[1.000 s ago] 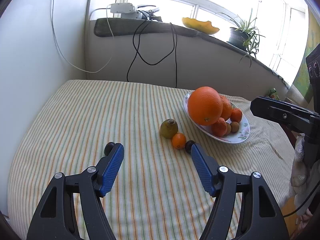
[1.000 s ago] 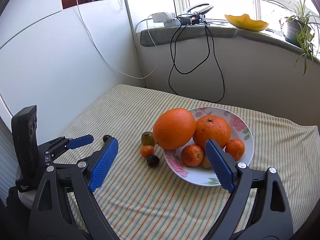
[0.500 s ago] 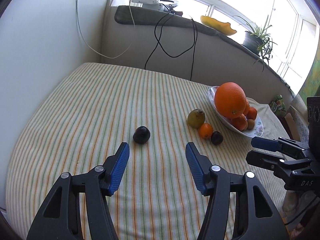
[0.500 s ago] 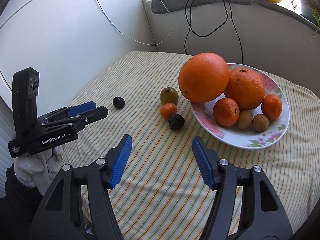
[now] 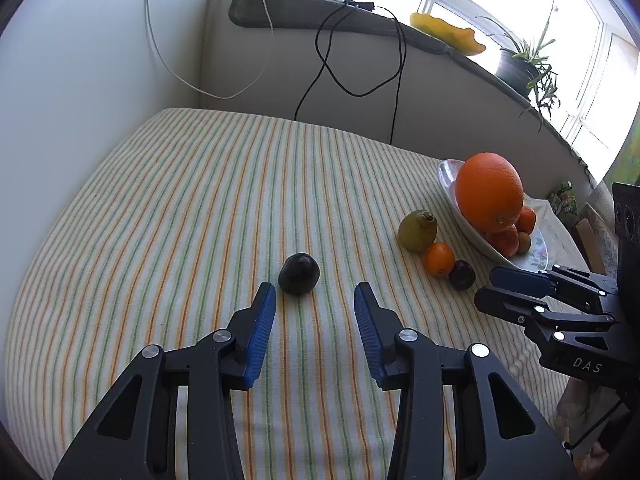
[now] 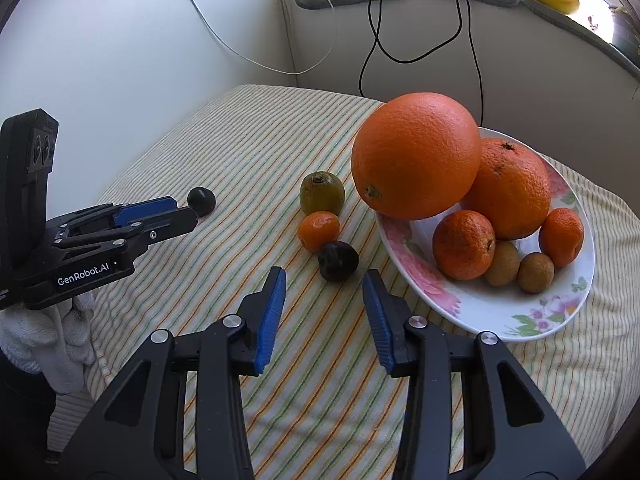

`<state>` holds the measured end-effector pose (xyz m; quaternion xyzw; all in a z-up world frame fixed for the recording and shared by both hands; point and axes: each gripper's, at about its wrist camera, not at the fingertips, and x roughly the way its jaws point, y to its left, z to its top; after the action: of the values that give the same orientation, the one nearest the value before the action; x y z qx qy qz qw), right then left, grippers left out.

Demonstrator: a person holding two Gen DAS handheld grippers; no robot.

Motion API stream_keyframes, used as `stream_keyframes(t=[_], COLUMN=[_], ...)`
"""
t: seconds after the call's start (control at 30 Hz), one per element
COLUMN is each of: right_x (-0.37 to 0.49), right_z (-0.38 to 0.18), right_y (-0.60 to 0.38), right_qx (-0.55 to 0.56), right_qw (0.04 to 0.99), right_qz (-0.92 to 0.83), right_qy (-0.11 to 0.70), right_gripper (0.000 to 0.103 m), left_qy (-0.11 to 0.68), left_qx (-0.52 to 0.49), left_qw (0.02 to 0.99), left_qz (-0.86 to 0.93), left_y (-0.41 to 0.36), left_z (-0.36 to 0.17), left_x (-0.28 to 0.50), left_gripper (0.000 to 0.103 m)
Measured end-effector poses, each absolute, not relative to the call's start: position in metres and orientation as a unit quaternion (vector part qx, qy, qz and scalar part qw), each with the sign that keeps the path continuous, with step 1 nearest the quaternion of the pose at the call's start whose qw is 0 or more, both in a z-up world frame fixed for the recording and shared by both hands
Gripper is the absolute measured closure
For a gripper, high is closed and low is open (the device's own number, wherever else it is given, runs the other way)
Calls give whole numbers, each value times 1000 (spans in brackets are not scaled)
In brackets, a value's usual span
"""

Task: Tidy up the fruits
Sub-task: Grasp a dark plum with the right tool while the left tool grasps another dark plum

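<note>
This looks like a room in a home: a table with a striped cloth (image 5: 168,208) stands in a corner under a window (image 5: 500,8), with a floral plate of fruit (image 6: 480,312) at 3 o'clock and a potted plant (image 5: 520,68) on the windowsill (image 5: 360,28) at 1 o'clock.

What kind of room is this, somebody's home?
Most likely a home, perhaps a glazed balcony or sunroom. A table under a striped cloth holds a floral plate of fruit, and the windowsill carries a potted plant and trailing charger cables.
</note>
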<state>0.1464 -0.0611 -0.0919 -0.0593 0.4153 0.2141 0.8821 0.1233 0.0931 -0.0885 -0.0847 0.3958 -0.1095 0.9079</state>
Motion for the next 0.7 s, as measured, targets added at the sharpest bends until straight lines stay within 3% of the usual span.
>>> stream_keyframes(t=[0.6,0.7], right_x=[165,166], right_z=[-105,-106], right_y=[-50,-51], right_qx=[-86,-85], right_qw=[881,881], right_qz=[201,199], right_qy=[420,420], right_gripper=[70,77], left_qy=[417,420], left_qx=[-71,-69], left_qw=[900,899], left_qz=[-109,-108], left_y=[91,91], left_z=[-97,-98], left_x=[144,148], left_gripper=[70,74])
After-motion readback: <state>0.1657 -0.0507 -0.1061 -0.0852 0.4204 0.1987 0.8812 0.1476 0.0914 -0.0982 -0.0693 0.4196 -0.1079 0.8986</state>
